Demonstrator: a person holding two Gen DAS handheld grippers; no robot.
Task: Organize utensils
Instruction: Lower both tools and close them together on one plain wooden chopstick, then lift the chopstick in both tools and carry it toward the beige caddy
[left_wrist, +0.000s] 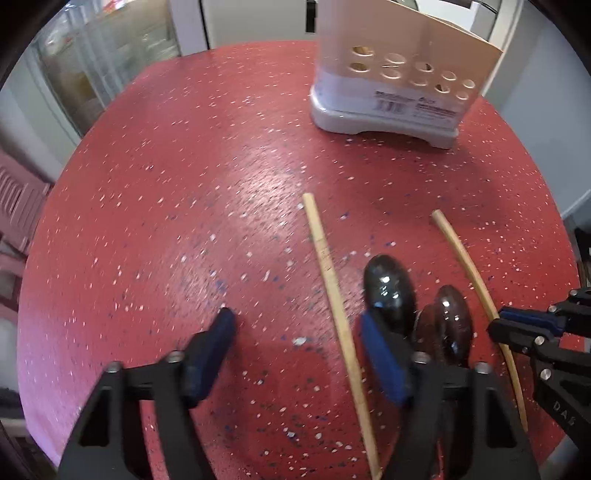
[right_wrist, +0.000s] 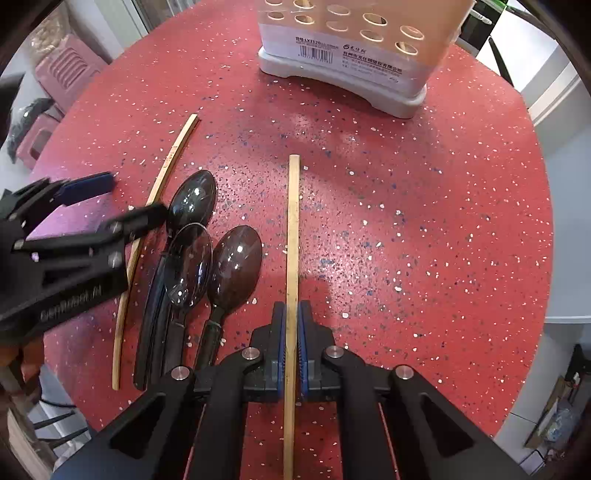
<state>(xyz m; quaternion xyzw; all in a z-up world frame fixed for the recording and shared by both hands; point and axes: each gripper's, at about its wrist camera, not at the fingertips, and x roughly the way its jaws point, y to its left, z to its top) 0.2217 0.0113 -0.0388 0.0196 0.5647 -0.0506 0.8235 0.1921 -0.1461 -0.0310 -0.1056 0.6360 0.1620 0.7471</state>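
Observation:
Two pale wooden chopsticks and three dark spoons lie on a red speckled round table (right_wrist: 424, 221). My right gripper (right_wrist: 291, 314) is shut on the straight chopstick (right_wrist: 293, 221), low on its length; the stick's far end points toward the holder. Spoons (right_wrist: 195, 199) (right_wrist: 188, 262) (right_wrist: 236, 262) lie side by side left of it. My left gripper (left_wrist: 299, 332) stands open over the table, the other chopstick (left_wrist: 325, 251) lying between its fingers near the right pad, untouched. In the left wrist view the spoons (left_wrist: 388, 288) sit just beyond that pad, and the right gripper (left_wrist: 496, 326) grips its chopstick (left_wrist: 461, 258).
A beige utensil holder (right_wrist: 343, 37) with round holes and a pale grey base (left_wrist: 384, 125) stands at the table's far side. Pink stools (right_wrist: 62, 70) stand on the floor beyond the left edge. The table's round rim falls away on every side.

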